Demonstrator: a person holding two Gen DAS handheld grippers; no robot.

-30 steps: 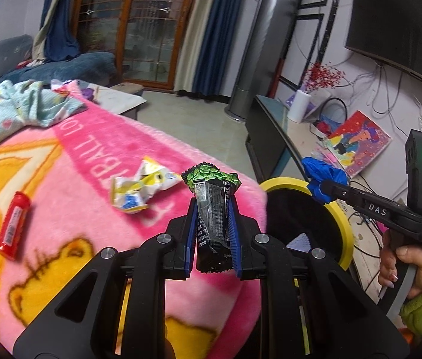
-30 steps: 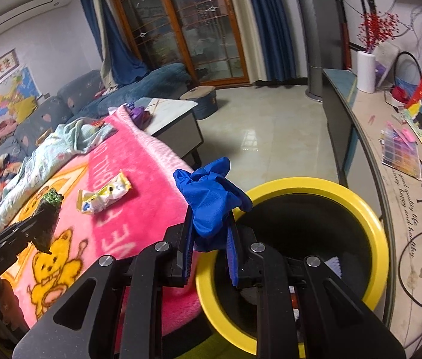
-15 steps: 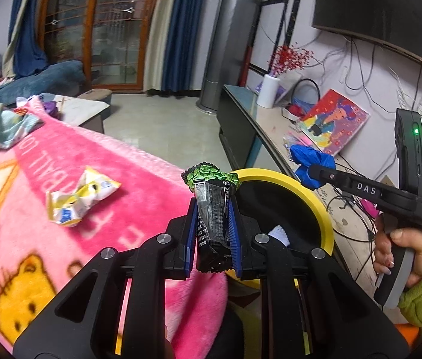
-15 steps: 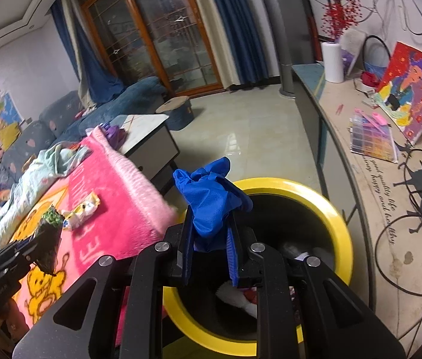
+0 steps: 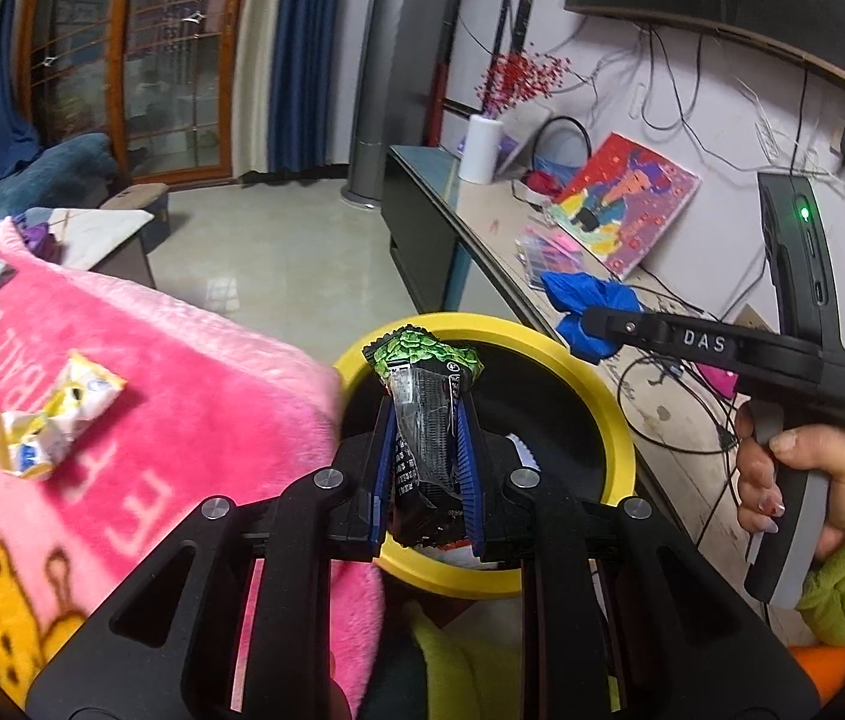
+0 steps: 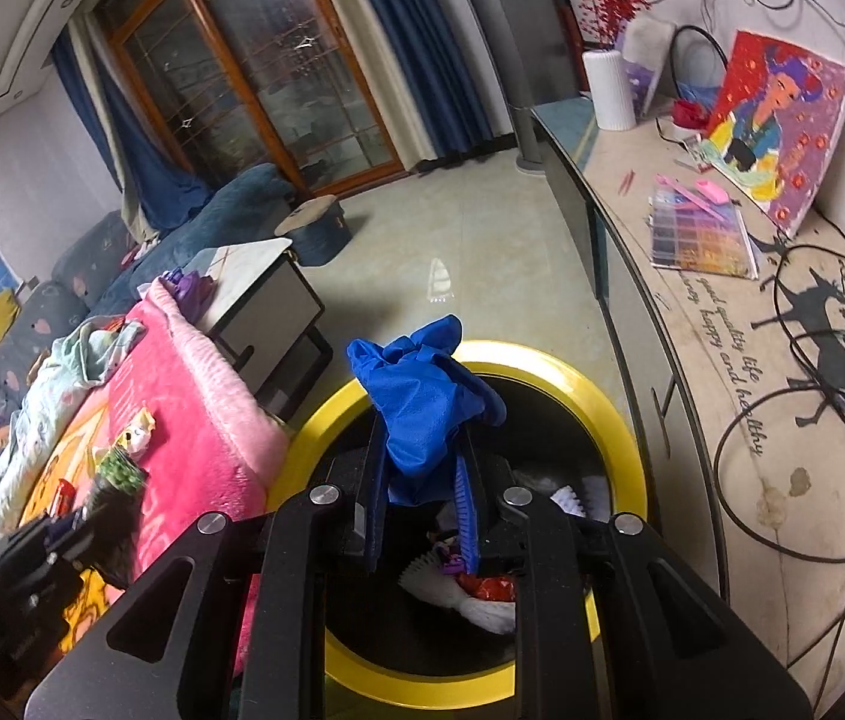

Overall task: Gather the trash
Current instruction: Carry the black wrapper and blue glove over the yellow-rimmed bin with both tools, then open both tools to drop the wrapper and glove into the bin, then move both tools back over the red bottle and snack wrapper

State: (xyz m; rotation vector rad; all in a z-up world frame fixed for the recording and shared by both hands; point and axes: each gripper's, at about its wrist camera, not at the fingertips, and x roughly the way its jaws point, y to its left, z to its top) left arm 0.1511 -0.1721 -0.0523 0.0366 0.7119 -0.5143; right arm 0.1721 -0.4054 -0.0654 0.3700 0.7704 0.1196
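Note:
My left gripper (image 5: 426, 420) is shut on a black and green snack wrapper (image 5: 425, 402) and holds it over the near rim of the yellow-rimmed trash bin (image 5: 620, 420). My right gripper (image 6: 420, 450) is shut on a crumpled blue glove (image 6: 422, 402) above the bin's (image 6: 602, 402) opening; it also shows in the left wrist view (image 5: 587, 324), at the bin's far right rim. White and red trash lies inside the bin. A yellow and white wrapper (image 5: 53, 420) lies on the pink blanket (image 5: 194, 396).
A TV cabinet (image 6: 692, 324) with cables, a painting and a white vase runs along the bin's right side. A small table (image 6: 260, 294) and a sofa stand beyond the blanket. A red wrapper (image 6: 64, 493) lies on the blanket.
Both grippers have moved right, from over the blanket to over the bin. Each still holds its item.

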